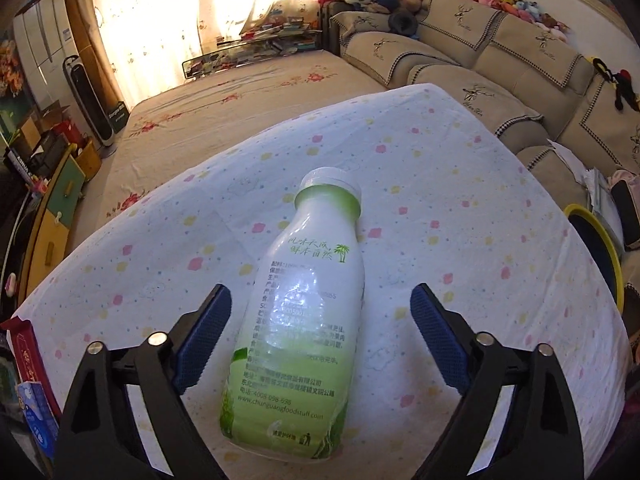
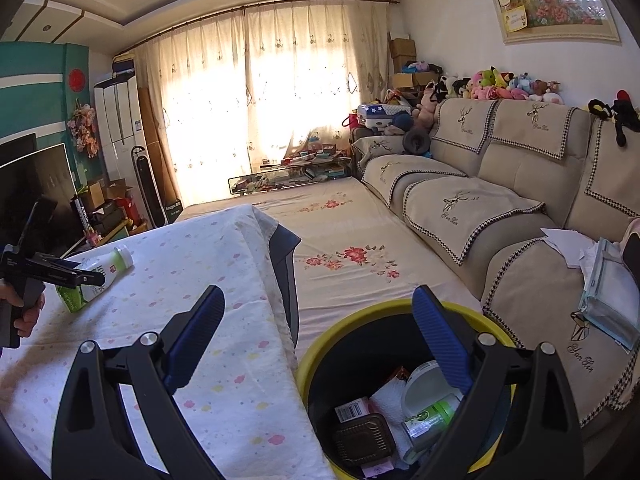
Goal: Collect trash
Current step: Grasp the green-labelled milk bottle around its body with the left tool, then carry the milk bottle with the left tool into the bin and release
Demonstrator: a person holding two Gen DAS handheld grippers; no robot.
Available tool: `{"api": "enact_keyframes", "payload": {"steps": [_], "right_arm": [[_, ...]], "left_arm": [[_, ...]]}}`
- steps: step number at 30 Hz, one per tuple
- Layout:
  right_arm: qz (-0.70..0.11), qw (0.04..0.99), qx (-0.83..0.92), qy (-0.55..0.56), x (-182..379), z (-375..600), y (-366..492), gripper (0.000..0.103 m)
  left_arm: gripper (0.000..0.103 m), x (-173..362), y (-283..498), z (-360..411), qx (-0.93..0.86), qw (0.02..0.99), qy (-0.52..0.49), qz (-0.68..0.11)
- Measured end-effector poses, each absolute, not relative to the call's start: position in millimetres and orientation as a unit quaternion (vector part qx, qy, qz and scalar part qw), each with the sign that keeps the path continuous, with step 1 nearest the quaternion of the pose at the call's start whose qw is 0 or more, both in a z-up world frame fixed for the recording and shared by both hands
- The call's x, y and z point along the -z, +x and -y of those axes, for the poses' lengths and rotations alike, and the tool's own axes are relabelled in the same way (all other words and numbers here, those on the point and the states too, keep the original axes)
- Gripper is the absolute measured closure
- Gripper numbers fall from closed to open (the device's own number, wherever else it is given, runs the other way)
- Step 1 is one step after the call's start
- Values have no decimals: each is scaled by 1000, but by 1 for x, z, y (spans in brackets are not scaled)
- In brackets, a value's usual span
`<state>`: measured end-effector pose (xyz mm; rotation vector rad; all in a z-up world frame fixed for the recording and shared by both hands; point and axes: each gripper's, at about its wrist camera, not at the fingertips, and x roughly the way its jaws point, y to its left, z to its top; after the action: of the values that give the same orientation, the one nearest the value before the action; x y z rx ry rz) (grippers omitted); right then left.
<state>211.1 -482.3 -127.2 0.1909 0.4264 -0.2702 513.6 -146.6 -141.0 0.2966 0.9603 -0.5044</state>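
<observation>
Left claw [image 1: 320, 344] wide open around the bottle [image 1: 296, 320] lying on the desk [image 1: 460, 208], nothing gripped. Right claw [image 2: 320, 344] open, empty, over the bin [image 2: 320, 344]. We risk the bottle rolling (slick, round) if we pinch off-center.

Bottle [image 1: 298, 312]: lies on its side on your table [image 1: 460, 220], between your left gripper's [image 1: 320, 336] spread fingers.
Bin [image 2: 320, 344]: just right of the table, under your right gripper [image 2: 318, 340].
Sofa [image 2: 520, 184]: right of the bin.
</observation>
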Motion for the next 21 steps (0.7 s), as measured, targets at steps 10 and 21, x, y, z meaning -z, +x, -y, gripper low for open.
{"api": "enact_keyframes", "payload": {"steps": [10, 21], "right_arm": [[-210, 961, 136, 118, 127, 490, 208, 13], [-147, 973, 139, 110, 109, 498, 154, 13]], "left_arm": [[52, 151, 492, 156, 201, 847, 152, -468], [52, 98, 360, 199, 253, 854, 162, -424]]}}
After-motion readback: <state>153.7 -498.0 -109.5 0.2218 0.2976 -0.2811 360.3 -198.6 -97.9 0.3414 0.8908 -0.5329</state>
